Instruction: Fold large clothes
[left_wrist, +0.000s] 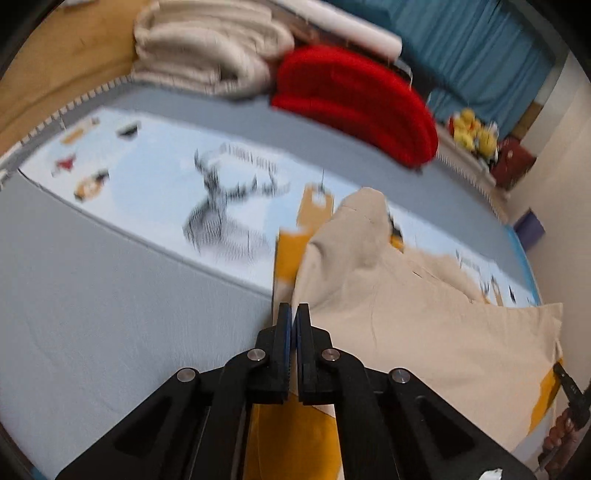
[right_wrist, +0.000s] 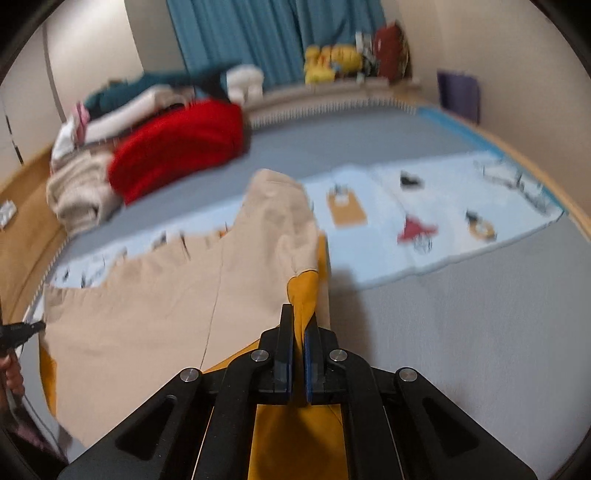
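Both grippers are clamped down on the beige-and-mustard garment (left_wrist: 424, 325) — the left gripper (left_wrist: 293, 314) has its jaws pinched together on one lifted edge, and the right gripper (right_wrist: 300, 321) is squeezed onto the opposite edge where the mustard lining shows. The garment lies partly on the grey bed (left_wrist: 92, 314) and partly over the pale blue printed sheet (left_wrist: 155, 184), its near end raised between the two grips. By the look of it, this is early going: the corners are caught, but no fold is laid down yet, and the cloth is not yet squared up. Folded piles, a red one (left_wrist: 354, 103) and a cream one (left_wrist: 207, 48), wait at the far side. The left view shows the deer print on the sheet; the right view alone shows the teal clothes (right_wrist: 147, 85) heaped behind — and, at its left edge, the other gripper's tip biting the beige cloth.
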